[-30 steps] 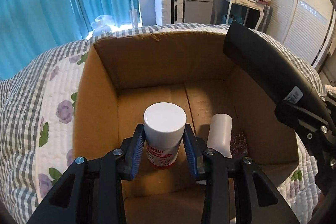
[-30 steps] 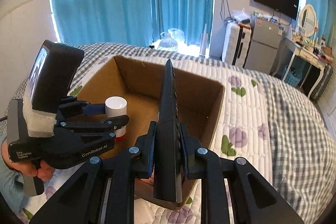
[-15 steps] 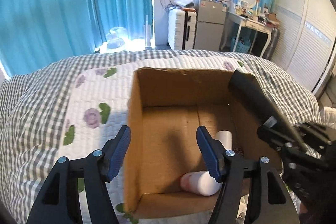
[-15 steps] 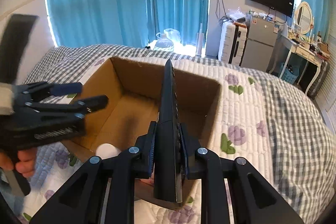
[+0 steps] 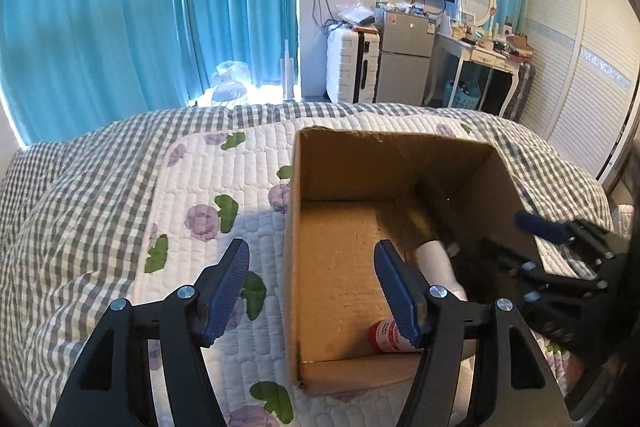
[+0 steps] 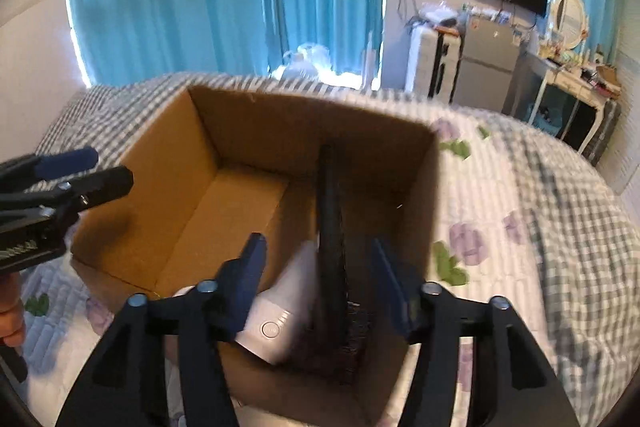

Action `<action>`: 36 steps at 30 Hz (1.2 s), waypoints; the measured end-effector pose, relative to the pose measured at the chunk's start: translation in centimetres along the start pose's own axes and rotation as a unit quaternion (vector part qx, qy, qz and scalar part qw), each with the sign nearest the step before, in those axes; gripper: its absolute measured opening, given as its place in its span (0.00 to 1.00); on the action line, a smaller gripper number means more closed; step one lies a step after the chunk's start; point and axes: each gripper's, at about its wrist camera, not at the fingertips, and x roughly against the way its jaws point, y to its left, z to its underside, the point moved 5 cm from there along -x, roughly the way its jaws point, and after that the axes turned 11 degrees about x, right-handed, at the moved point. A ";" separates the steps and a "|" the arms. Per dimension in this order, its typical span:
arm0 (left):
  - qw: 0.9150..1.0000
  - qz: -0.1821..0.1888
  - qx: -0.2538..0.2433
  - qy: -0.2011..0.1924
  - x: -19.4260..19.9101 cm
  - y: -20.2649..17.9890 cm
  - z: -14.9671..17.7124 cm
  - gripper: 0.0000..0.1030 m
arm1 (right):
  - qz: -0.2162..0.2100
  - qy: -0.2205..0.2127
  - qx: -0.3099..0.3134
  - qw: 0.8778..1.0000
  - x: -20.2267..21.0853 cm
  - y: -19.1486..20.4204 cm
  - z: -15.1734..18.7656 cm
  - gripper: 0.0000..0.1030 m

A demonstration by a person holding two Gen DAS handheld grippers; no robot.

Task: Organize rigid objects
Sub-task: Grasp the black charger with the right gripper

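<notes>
An open cardboard box sits on the bed. Inside lie a white bottle with a red label, a white device, and a long black remote standing on edge against the right wall. My left gripper is open and empty over the box's left wall. My right gripper is open, its fingers on either side of the remote without touching it. Each gripper shows in the other's view: the right, the left.
The bed has a white floral quilt over a grey checked cover. Beyond it are blue curtains, a white suitcase, a small fridge, a dressing table and a wall television.
My left gripper let go of the white bottle, which now lies in the box, and drew back left. My right gripper lowered the remote into the box and opened.
</notes>
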 end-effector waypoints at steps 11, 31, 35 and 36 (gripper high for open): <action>1.000 -0.001 0.024 -0.002 7.4 0.4 3.0 0.87 | 0.035 -0.009 0.016 0.999 10.8 -0.2 1.1 0.77; 0.996 -0.028 0.009 0.082 6.9 2.0 19.5 0.92 | -0.054 0.139 -0.006 0.989 9.0 9.2 18.0 0.78; 0.995 -0.042 0.008 0.087 6.3 2.5 20.0 0.92 | -0.078 0.154 -0.016 0.985 6.7 10.0 18.3 0.78; 0.995 -0.038 0.013 0.091 6.2 2.6 20.0 0.92 | -0.078 0.159 -0.014 0.984 6.1 10.2 18.3 0.78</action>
